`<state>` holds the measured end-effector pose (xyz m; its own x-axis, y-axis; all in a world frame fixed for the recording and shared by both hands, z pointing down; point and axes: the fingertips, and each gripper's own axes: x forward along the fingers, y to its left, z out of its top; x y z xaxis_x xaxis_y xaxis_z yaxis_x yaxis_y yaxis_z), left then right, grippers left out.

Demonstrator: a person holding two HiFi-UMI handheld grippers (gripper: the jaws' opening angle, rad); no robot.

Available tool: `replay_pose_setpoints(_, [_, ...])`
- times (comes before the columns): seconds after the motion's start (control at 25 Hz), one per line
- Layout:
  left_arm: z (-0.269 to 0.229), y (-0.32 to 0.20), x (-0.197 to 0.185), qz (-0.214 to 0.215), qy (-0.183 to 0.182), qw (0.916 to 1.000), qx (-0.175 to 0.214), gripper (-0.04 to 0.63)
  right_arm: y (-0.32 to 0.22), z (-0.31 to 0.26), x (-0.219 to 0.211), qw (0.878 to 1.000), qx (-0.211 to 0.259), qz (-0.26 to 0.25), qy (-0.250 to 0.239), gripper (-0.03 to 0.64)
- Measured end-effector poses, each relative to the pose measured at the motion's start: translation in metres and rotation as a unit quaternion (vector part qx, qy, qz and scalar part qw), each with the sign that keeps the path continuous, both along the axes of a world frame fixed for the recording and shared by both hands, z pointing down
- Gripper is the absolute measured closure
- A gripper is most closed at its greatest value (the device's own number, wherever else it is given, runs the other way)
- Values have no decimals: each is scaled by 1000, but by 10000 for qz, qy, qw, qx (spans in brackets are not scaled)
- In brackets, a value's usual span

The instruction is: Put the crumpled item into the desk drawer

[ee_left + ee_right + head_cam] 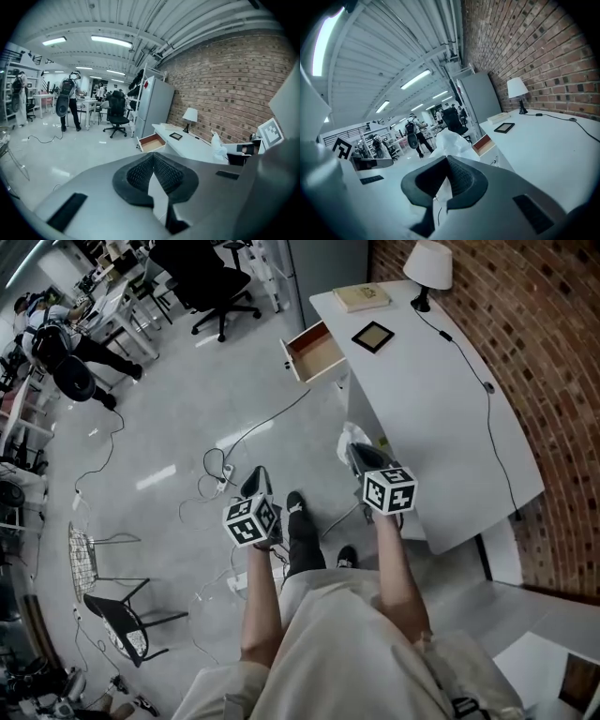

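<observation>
A white crumpled item [352, 436] sticks out past the tips of my right gripper [356, 456], which is shut on it at the near edge of the white desk [431, 409]. In the right gripper view the item [451, 142] bulges above the closed pads of the right gripper [446, 163]. The wooden-lined desk drawer [317, 351] stands pulled open at the desk's far left side, well ahead of both grippers. My left gripper [255, 484] hangs over the floor to the left, shut with nothing in it [153, 158]. From it I see the drawer [152, 142] and the item [217, 143].
On the desk stand a lamp [428, 266], a book [362, 297] and a black frame [373, 336], with a cable [487, 418] along the brick wall side. Cables [225, 474] lie on the floor near my feet. A wire chair [103, 568] is at left, an office chair [216, 287] beyond.
</observation>
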<state>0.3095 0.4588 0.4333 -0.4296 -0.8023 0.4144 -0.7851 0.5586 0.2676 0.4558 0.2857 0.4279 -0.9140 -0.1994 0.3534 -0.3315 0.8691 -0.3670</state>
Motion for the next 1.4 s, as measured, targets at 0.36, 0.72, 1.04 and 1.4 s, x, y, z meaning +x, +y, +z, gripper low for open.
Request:
replay_pose_setpoints(0.36, [20,-61,-70,276,275,9992,-101,580,-39,13,-62,9994,-205,146,233,591])
replay_pose_setpoints(0.72, [11,-146,-165,620,295,9976,48,579,-90,27,-148,9978,-231,236,578,591])
replay_pose_setpoints(1.04, [17,-185,-252,891,432,9950,148,580,-106,38,-228,9953,-158,227,930,591])
replay_pose_setpoints(1.4, [26,-206,-296,1514,238,9882,36,580,-122,53,-270,9919,-235,548,1124,591])
